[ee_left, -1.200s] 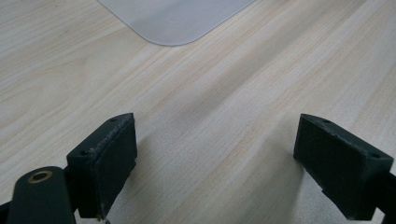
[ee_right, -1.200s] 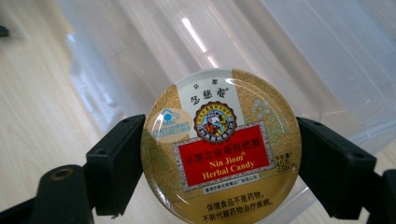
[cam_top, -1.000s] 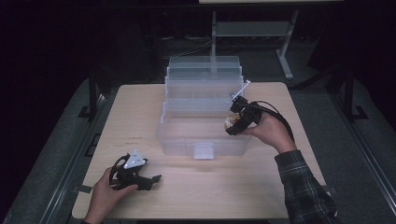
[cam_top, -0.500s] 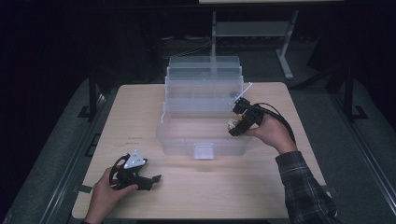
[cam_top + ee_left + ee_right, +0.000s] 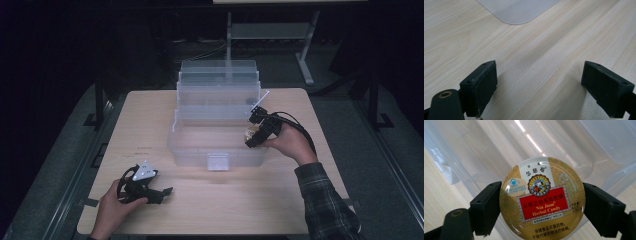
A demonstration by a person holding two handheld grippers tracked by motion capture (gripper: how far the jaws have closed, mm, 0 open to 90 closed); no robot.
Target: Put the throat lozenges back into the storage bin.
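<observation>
The right tool (image 5: pixel 251 136), clamped on the round candy tin (image 5: pixel 542 198), is dipping lower over the clear organiser box's (image 5: pixel 215 150) three-o'clock rim, seemingly to stow it, while the left tool (image 5: pixel 159 192) is resting wide open and empty on the worktop (image 5: pixel 150 120).

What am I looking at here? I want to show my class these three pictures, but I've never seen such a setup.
A person sits at a wooden table, holding a hand-worked two-jaw tool in each hand. One picture looks down from above; the other two come from cameras riding on the tools. On the table stands a clear plastic box with stepped trays. The right tool grips a round candy tin over the box's right end. The left tool rests near the table's front, jaws open and empty.
</observation>
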